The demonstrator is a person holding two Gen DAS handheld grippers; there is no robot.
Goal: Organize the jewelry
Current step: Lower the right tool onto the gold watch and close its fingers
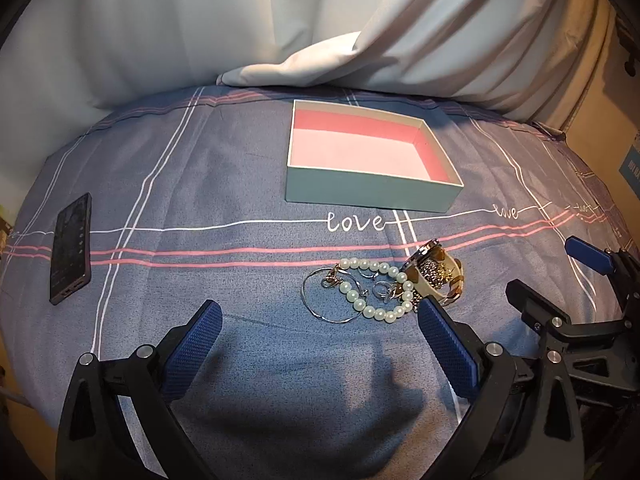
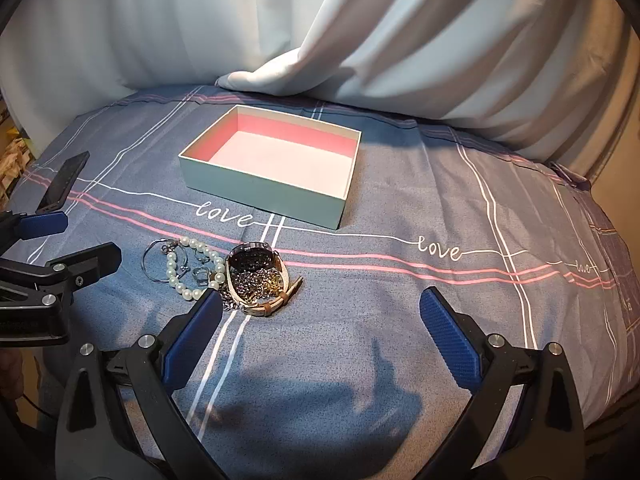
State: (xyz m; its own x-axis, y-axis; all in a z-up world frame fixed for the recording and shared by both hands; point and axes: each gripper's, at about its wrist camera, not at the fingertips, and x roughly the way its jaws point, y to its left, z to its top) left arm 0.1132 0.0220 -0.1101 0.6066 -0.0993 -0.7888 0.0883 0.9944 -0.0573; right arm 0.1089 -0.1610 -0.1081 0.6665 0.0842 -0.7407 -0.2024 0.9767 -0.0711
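An open box [image 1: 360,190] [image 2: 256,196] with pale green sides and a pink inside stands empty on the bedsheet. In front of it lies a pile of jewelry: a pearl bracelet [image 1: 372,312] [image 2: 174,276], a thin silver hoop [image 1: 316,308] [image 2: 150,268], small rings [image 2: 201,274], a watch with a beige strap [image 1: 436,276] [image 2: 260,276] and a chain inside it. My left gripper [image 1: 320,326] is open just before the pile. My right gripper [image 2: 322,314] is open, the pile by its left finger [image 2: 200,320].
A dark phone [image 1: 71,248] [image 2: 62,182] lies at the left on the blue-grey sheet with "love" lettering [image 1: 354,222]. A white curtain [image 1: 304,40] hangs behind the box and drapes onto the sheet. The right gripper also shows in the left wrist view [image 1: 560,292].
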